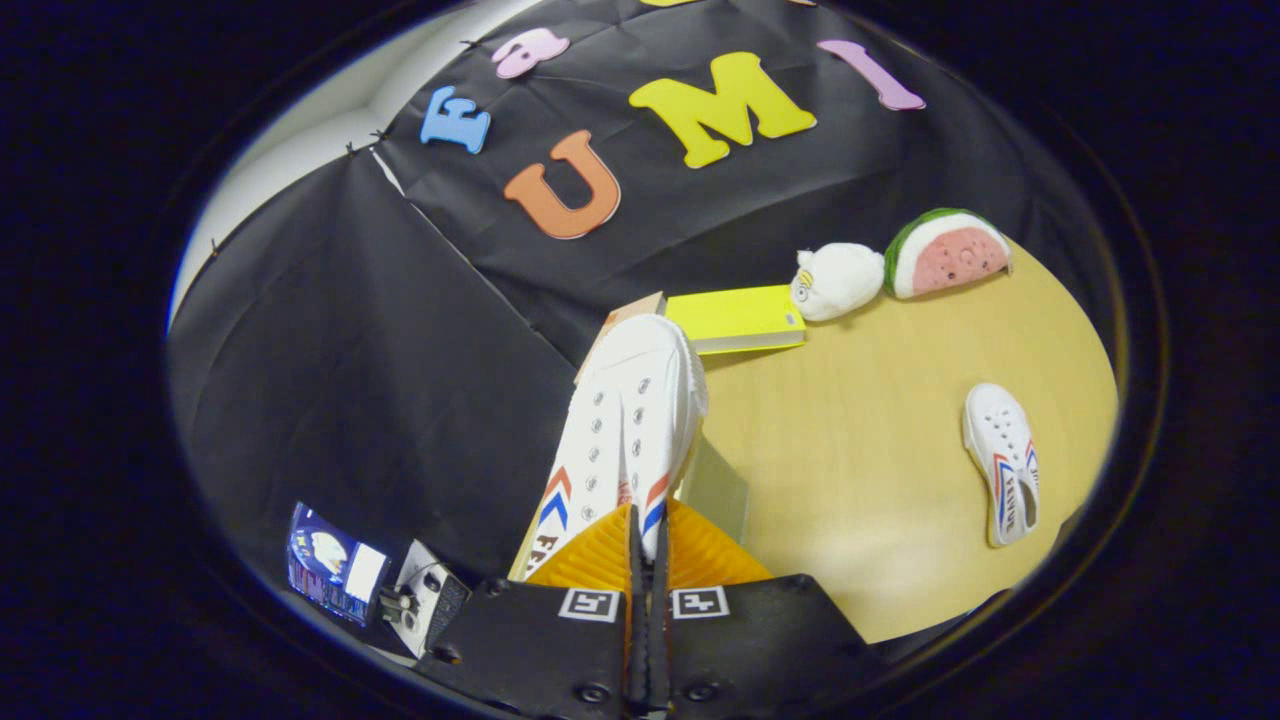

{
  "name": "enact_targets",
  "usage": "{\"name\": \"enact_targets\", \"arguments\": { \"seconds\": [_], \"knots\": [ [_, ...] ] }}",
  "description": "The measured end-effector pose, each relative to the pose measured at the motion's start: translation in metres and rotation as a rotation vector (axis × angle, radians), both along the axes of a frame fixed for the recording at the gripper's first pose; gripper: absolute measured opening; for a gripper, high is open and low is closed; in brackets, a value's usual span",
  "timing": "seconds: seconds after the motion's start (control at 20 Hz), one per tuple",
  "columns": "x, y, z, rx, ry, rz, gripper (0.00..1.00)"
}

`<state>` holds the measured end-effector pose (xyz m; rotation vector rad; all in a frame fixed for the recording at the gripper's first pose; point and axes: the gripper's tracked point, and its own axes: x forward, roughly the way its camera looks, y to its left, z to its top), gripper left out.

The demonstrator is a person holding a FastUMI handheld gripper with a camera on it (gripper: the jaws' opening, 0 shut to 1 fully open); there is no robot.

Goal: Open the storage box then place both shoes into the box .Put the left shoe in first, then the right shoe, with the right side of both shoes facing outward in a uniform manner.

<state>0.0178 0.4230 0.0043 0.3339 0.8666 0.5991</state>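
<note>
Here the gripper (645, 560) has its two orange fingers (590, 560) pressed nearly together on the collar of a white shoe (630, 420), which hangs lifted from them, toe pointing away. That puts the work in the carrying stage of the first shoe, by my reading; whether this is the left one I cannot tell from this angle.

Just under the shoe, on its right, a pale panel (715, 490) stands up from the table (860, 480); it may be part of the storage box, but that is unclear, and nothing can be seen inside it. Beyond the toe lie a brown edge (625, 315) and a yellow flat thing (740, 318), possibly a lid.

Well to the right of the held shoe, the second shoe (1003, 462) lies on the table. Farther off than the yellow thing sit a white plush (838, 280) and a watermelon plush (945, 252).

The next move likely calls for finding the box opening, turning the shoe so its right side faces outward, and lowering before letting go.
</note>
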Motion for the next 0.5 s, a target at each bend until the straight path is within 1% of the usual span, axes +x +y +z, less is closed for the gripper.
{"name": "enact_targets", "arguments": {
  "seconds": [0.1, 0.25, 0.4, 0.5],
  "knots": [
    [-0.006, 0.034, -0.005, 0.003, 0.020, 0.004, 0.05],
    [-0.016, 0.073, -0.031, -0.037, 0.053, -0.002, 0.05],
    [-0.022, 0.101, -0.066, -0.048, 0.107, -0.019, 0.05],
    [-0.024, 0.109, -0.086, -0.066, 0.149, -0.038, 0.05]
  ]
}}
